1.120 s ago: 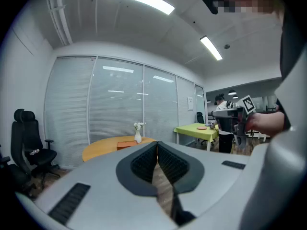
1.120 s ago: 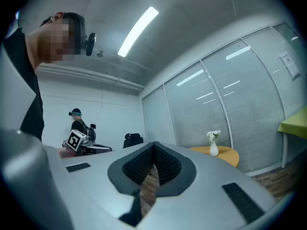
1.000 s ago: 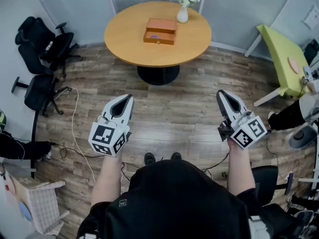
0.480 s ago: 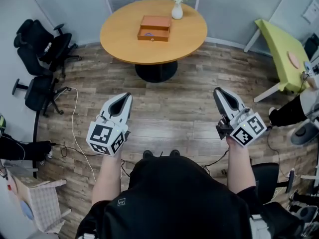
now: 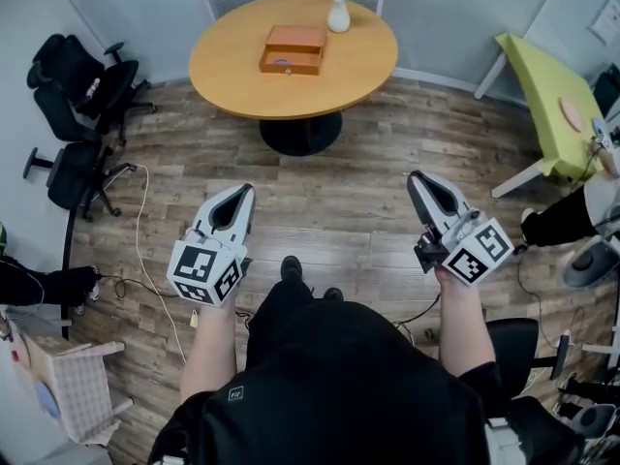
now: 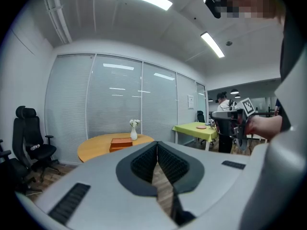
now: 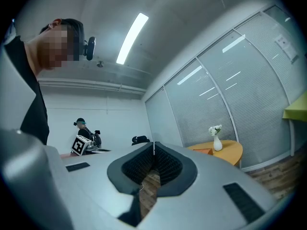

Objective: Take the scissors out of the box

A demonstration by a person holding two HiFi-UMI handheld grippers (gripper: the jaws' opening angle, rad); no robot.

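Head view. One round light-wood table (image 5: pixel 225 74) on a dark pedestal stands at the top of the frame. It carries one flat orange-brown wooden box (image 5: pixel 294 39) and, just beside the box at the far edge, one small white vase with white flowers (image 5: pixel 338 15). The box's front tray is pulled out and holds a small dark item, too small to identify as the scissors. Two black office chairs (image 5: pixel 85 87) stand at the left wall. One yellow-green table (image 5: pixel 548 100) is at the right. One thin white cable (image 5: pixel 141 240) runs across the wood-plank floor (image 5: pixel 339 201).

Two grippers are held low over the floor, well apart from the table and the box. The left gripper (image 5: pixel 249 191) and the right gripper (image 5: pixel 416 178) each carry one marker cube. Both point toward the table.

Left gripper view. The ribbed pads are pressed together at the tips with nothing pinched; only floor shows through the slit lower down. Table, box and vase are ahead, slightly left. One black chair is at the left, the yellow-green table at the right. The right gripper and its cube show at the right edge.

Right gripper view. The jaws meet at the tips and are empty. Table, vase and a sliver of the box are ahead to the right. The left gripper's cube is visible at the left.
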